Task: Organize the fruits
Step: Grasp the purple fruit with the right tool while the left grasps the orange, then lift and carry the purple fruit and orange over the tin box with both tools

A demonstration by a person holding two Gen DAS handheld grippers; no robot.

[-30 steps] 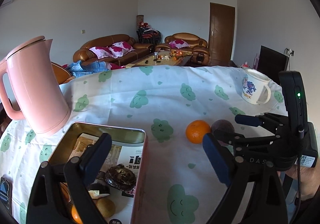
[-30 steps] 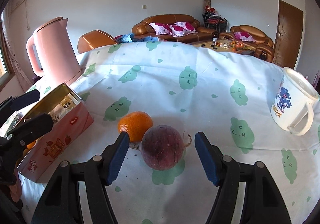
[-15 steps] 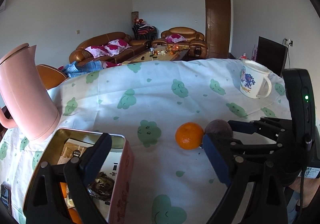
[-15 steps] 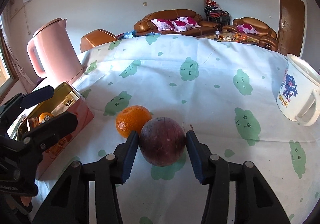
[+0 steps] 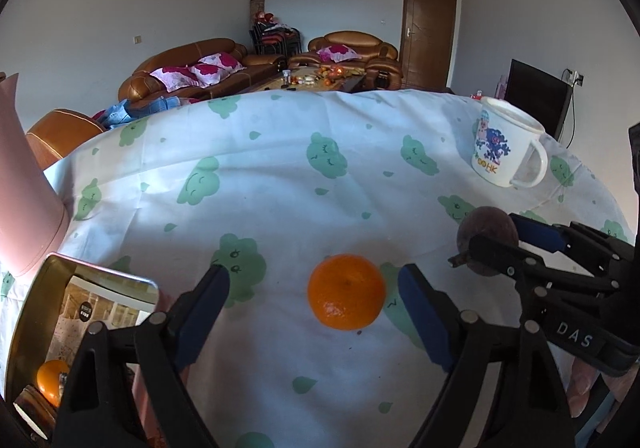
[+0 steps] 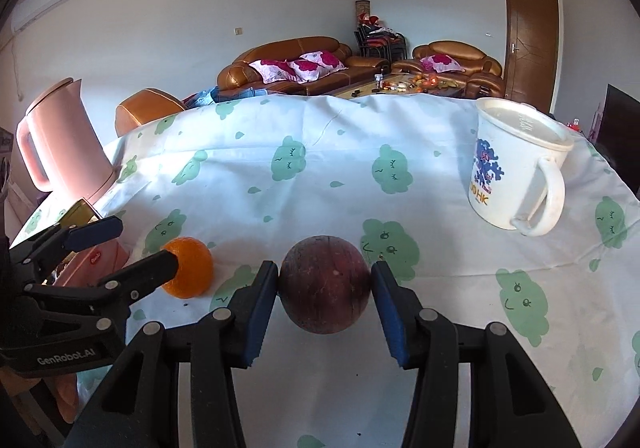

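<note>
Right claw (image 6: pixel 325 290) is clamped on the dark purple fruit (image 6: pixel 324 284), both blue pads against its sides at mid-height, which keeps a round thing from rolling free. Left claw (image 5: pixel 310 298) is spread wide around the orange (image 5: pixel 346 291), not touching it (likely lining up a grasp). Outward, at lower left of the left view, the open tin (image 5: pixel 28 312) on the table (image 5: pixel 280 175) already holds another orange, so it is probably the destination.
</note>
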